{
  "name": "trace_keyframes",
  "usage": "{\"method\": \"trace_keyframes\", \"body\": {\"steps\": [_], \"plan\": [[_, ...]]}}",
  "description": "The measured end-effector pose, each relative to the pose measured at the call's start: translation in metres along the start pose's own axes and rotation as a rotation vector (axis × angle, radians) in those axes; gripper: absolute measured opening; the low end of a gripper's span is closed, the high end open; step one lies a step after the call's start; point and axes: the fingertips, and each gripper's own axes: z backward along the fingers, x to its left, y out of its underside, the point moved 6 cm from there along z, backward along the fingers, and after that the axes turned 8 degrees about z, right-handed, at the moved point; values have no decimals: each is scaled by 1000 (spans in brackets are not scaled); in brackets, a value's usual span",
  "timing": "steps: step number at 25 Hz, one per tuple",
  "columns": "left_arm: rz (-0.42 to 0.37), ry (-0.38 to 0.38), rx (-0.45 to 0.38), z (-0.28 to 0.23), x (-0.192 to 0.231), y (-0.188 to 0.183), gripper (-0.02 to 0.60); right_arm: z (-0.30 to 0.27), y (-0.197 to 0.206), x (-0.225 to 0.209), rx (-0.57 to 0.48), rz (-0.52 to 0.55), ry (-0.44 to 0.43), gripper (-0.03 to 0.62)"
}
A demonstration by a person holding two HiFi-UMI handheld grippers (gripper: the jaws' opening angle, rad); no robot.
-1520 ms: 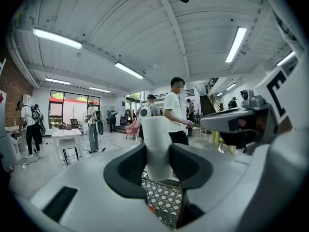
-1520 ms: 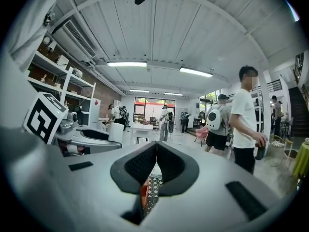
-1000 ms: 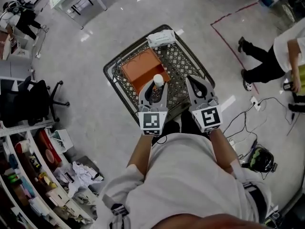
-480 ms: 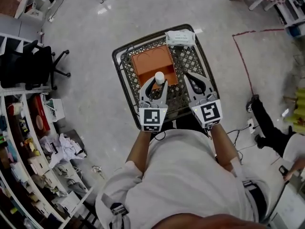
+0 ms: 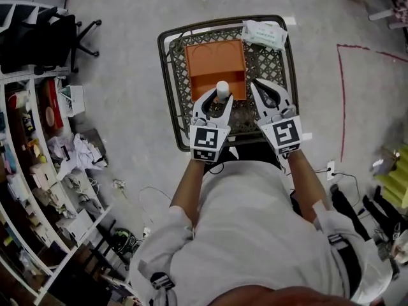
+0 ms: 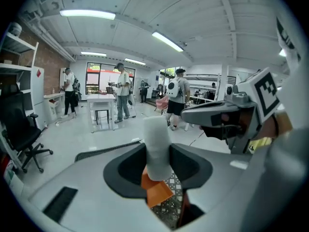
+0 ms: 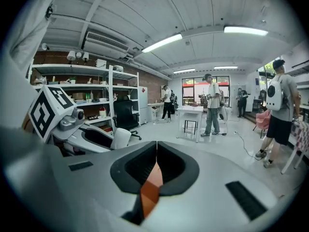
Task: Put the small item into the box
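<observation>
In the head view my left gripper point(image 5: 220, 98) is shut on a small white bottle point(image 5: 222, 89), held upright over the near edge of the orange box point(image 5: 215, 64) that lies in the wire cart point(image 5: 169, 75). The left gripper view shows the white bottle point(image 6: 157, 146) clamped between the dark pads, with orange box and cart mesh below. My right gripper point(image 5: 258, 88) hovers beside it to the right, above the cart mesh. Its jaws point(image 7: 155, 163) meet in a thin line with nothing between them.
A white wipes pack point(image 5: 264, 34) lies at the cart's far right corner. Shelving with clutter point(image 5: 38, 171) runs along the left, with an office chair point(image 5: 44, 40) at the far left. Red tape point(image 5: 341, 94) marks the floor on the right. People stand in the distance.
The head view has turned, so the cart now sits squarer and higher in frame. Both grippers keep their places over the cart, the left still holding the bottle.
</observation>
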Motion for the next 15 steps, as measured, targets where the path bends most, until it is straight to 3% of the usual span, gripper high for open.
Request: {"method": "trace_keyframes", "body": {"steps": [9,12,15], "plan": [[77,-68,157,-41,15,37,149,-28,50,-13,60,-10,-66,5],[140,-53,209,-53,15,48,149,-34,71,-14,88,-11,-91,5],[144,-34,283,-68,15,63,149,-39,87,-18,105,-33,-104,5]]}}
